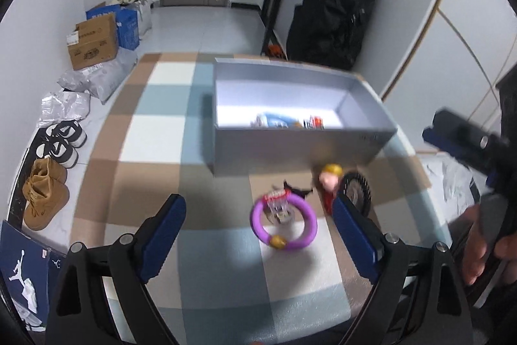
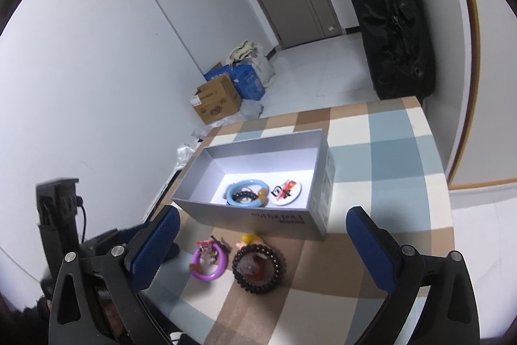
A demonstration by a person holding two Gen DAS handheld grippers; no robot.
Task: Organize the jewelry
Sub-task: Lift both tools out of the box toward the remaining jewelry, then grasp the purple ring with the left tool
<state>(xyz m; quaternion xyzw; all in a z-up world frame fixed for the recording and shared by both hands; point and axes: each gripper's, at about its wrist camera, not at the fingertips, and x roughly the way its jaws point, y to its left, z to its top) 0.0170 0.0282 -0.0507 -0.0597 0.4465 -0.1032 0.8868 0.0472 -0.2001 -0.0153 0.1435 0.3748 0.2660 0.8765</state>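
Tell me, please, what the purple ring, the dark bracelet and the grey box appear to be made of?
Purple ring: probably smooth plastic or silicone, evenly coloured with a soft sheen. Dark bracelet: seemingly glossy brown beads, wood or resin; glints on each. Grey box: likely matte cardboard, with thin straight walls and printed lettering.

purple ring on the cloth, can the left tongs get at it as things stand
Probably yes. The purple ring lies flat in the open between the spread left tongs, nothing over it. A small charm sits inside the ring and might get pinched along with it.
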